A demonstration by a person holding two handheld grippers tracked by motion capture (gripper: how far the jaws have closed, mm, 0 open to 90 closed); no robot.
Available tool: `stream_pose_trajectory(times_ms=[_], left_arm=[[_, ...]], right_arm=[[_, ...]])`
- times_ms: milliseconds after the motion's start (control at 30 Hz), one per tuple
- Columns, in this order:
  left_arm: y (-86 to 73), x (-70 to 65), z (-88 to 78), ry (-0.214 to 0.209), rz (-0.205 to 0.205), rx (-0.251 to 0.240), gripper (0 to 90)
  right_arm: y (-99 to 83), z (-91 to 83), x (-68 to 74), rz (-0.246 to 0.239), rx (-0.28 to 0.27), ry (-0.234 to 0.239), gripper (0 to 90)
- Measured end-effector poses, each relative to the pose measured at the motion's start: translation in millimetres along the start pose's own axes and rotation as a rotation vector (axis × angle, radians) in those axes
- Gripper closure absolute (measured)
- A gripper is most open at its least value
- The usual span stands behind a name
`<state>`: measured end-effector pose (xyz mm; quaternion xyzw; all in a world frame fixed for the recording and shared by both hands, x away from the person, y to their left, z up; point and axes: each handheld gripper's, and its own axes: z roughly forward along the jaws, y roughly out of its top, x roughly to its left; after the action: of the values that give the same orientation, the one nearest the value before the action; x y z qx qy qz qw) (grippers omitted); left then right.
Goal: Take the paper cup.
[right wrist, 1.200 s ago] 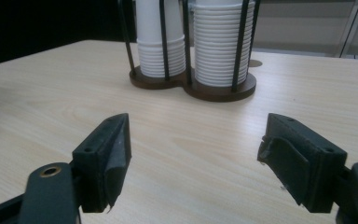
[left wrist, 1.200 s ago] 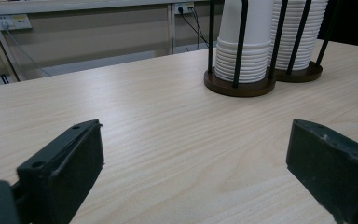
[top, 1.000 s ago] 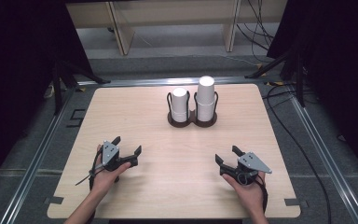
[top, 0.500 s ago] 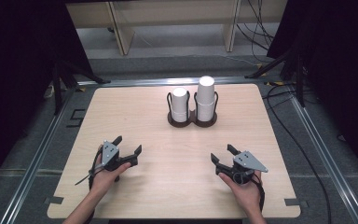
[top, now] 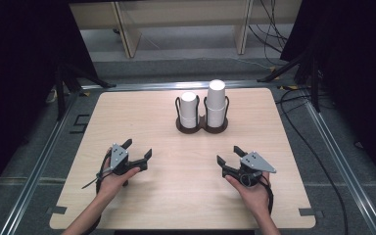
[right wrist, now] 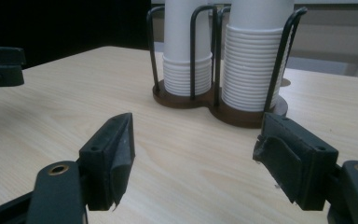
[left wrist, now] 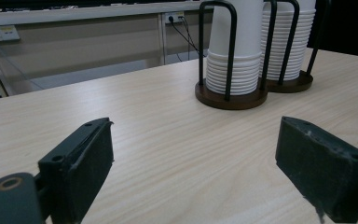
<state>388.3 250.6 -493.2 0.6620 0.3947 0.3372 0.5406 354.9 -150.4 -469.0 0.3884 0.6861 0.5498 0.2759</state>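
cup stacks (top: 203, 108) — beyond hand-held grippers (top: 136, 151)

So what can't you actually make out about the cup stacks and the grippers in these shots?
- Shorter cup stack: top cut off by the frame's upper edge in both gripper views.
- Taller cup stack: cup count unclear; rims too small in the high view, top cropped in the gripper views.
- Holder: the stacks hide its inside.
- Right gripper: its hand hides the underside in the high view.
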Motion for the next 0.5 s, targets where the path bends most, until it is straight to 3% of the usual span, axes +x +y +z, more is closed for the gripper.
stream_pose_trajectory(times_ms=[133, 167, 200, 233, 267, 300, 333, 400, 500], left_arm=[[3.9, -1.9, 7.0, -0.017, 0.009, -0.017, 10.9], [5.0, -1.6, 9.6, -0.023, 0.015, -0.032, 10.9], [6.5, -1.9, 9.4, -0.018, 0.015, -0.015, 11.0], [7.4, -1.6, 11.8, -0.021, 0.014, -0.014, 11.0], [7.8, -1.1, 13.6, -0.024, 0.02, -0.014, 11.1], [7.8, -1.3, 16.0, -0.026, 0.016, -0.022, 11.2], [8.5, -1.6, 17.7, -0.028, 0.018, -0.019, 11.5], [9.3, -2.8, 20.9, -0.034, 0.019, -0.026, 11.6], [11.6, -5.0, 25.7, -0.043, 0.027, -0.025, 11.8]], right_arm=[[7.7, 3.3, 2.0, -0.008, -0.006, -0.005, 27.8], [8.7, 5.5, 4.1, 0.018, -0.015, 0.001, 27.8], [10.8, 6.0, 4.3, 0.02, -0.013, 0.001, 27.8], [13.7, 8.1, 2.0, -0.01, -0.022, -0.002, 27.8], [14.7, 9.9, 3.1, 0.02, -0.027, 0.013, 27.8], [16.2, 10.7, 1.9, -0.006, -0.039, -0.006, 27.8], [17.4, 12.0, 3.5, 0.02, -0.029, 0.007, 27.9], [19.1, 12.8, 2.0, -0.003, -0.032, -0.003, 27.9], [22.8, 16.1, 2.5, 0.005, -0.032, -0.015, 27.9]])
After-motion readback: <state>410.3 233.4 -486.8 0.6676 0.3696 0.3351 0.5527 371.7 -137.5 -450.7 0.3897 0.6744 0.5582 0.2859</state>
